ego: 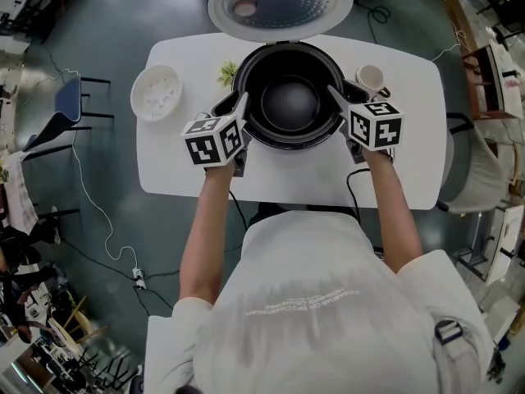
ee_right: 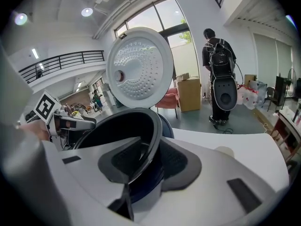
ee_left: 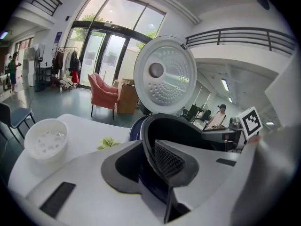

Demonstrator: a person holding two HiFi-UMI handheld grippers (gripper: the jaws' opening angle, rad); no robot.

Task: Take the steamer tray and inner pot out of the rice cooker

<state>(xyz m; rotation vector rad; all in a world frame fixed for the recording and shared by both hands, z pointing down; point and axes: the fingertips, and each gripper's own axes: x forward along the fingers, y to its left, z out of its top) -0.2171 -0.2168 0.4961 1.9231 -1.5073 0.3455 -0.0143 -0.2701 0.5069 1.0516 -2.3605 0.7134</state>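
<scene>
Left gripper and right gripper pinch opposite rims of the inner pot, lid raised behind, outer wall hidden

left forearm and right forearm reach forward, roughly parallel. left gripper and right gripper both tilt downward. each pair of jaws clamps the inner pot rim on opposite sides, one jaw inside, one outside.
</scene>
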